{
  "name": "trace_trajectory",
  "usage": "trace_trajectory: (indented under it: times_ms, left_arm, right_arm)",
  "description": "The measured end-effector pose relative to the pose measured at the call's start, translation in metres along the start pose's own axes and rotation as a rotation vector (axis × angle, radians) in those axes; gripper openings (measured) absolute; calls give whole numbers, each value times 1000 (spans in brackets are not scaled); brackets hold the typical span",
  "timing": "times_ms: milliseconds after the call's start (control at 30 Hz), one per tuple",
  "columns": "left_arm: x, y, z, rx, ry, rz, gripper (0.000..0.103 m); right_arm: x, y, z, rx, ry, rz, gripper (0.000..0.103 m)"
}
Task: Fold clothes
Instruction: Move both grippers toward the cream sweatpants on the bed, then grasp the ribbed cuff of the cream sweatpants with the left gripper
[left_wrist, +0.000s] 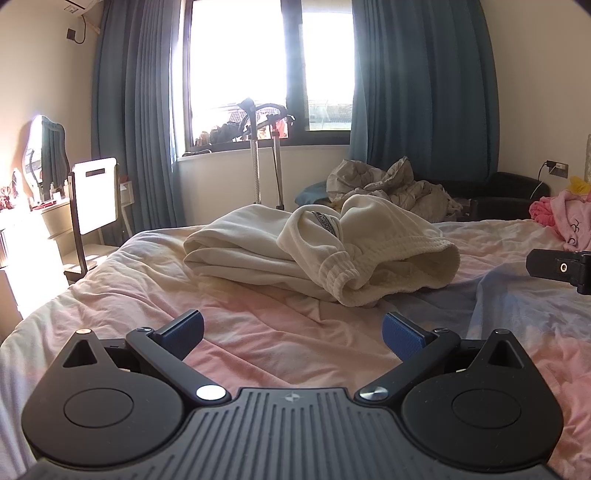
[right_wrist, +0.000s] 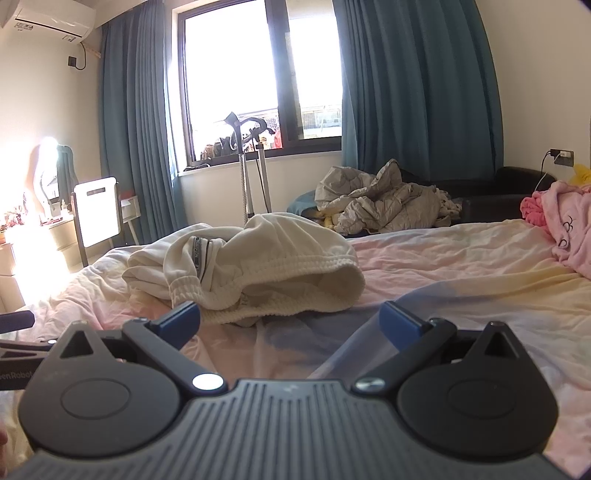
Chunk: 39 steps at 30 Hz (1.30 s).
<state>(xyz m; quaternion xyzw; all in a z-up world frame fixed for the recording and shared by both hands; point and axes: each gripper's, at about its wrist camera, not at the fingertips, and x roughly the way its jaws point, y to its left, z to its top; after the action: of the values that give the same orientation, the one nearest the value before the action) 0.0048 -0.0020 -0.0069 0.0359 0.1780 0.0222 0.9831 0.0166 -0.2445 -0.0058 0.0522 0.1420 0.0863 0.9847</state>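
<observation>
A: Where is the garment found?

B: At frame centre in the left view, left of centre in the right, bundled on the bed, waistband gaping toward the cameras.

A: And the tongs?

B: Left tongs and right tongs are spread, nothing pinched, presumably kept low so an edge can be reached.
</observation>
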Motion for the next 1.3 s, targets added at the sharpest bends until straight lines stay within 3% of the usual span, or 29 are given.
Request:
trace_trajectory:
  times_ms: [267,433,567,867,1000,1167,1267,1300]
  left_arm:
    - [5,-1,0,7,9,7,103]
    - [20,-9,4,68,20,55,103]
    - [42,-23,11,169,41,83,103]
    - [118,-53,23,296,55,66,101]
    - [152,-69,18,336,80,89,92]
    - [186,-77,14,359,74,138,87]
    - [196,-78,13,372,49,140,69]
    - [196,-79,13,375,44,145,56]
  right_arm:
    - [0,-3,1,14,3,-7,103]
    - [1,-9,2,18,5,-32,103]
    - [2,-17,3,47,-7,-43,103]
    - [19,-38,1,125,22,-75,103]
    - [24,-43,0,144,23,-71,103]
    - [37,-47,-8,156,43,-54,103]
    - [46,-48,-13,156,56,-47,103]
    - [48,-48,-15,155,57,-44,103]
